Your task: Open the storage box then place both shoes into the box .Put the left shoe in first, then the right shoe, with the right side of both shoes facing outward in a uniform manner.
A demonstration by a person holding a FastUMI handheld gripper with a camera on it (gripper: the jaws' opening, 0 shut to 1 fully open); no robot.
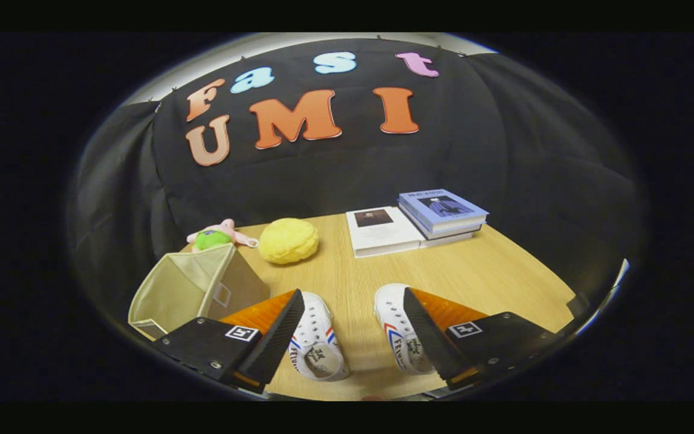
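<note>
Wooden counter (pixel 473 271) before us bears two white shoes (pixel 320 340) between our released jaws, which grip nothing; the fabric storage box (pixel 184 289) lies tipped at near left, just beyond the left jaw.

Left white canvas shoe (pixel 317 340): its left edge is covered by the left finger of the claw (pixel 353 337). Right white canvas shoe (pixel 400 337): its right side is behind the right finger. Beige fabric storage box (pixel 193 289): near corner hidden by the claw body. Pink-and-green plush toy (pixel 217 236): lower part behind the box. Book cover print is too small to tell.
</note>
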